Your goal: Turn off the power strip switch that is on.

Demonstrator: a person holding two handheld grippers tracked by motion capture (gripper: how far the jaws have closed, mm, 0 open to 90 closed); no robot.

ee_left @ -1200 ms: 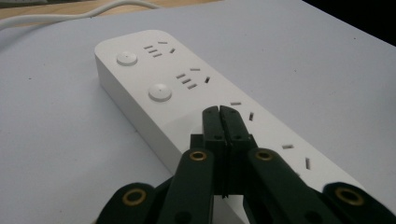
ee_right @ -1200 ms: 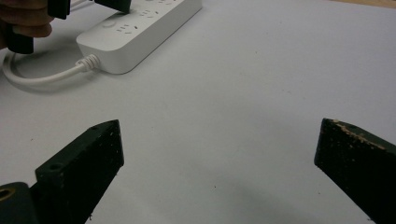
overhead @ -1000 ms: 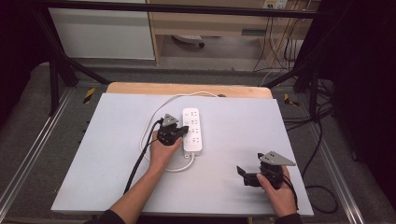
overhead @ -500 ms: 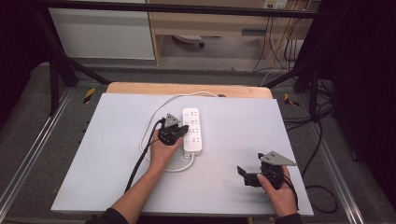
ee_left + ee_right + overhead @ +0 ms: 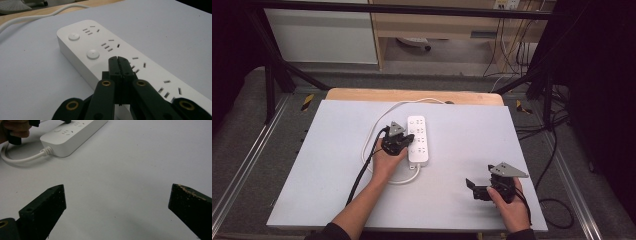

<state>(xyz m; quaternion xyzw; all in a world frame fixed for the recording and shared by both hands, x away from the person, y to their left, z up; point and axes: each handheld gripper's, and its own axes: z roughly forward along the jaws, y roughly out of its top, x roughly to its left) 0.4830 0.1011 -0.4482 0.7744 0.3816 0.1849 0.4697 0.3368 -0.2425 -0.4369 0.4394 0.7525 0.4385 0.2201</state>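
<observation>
Centrally, white power strip occupies grey tabletop.

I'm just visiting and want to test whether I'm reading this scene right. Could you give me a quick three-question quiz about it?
1. True or false: the left claw has its jaws pressed together over the white power strip.
2. The right claw is: A) gripping the cord, B) open above bare table, C) shut on the strip.
3. Fill in: the strip's white cord loops around on the ____ claw's side.

Key: 1 true; 2 B; 3 left.
</observation>
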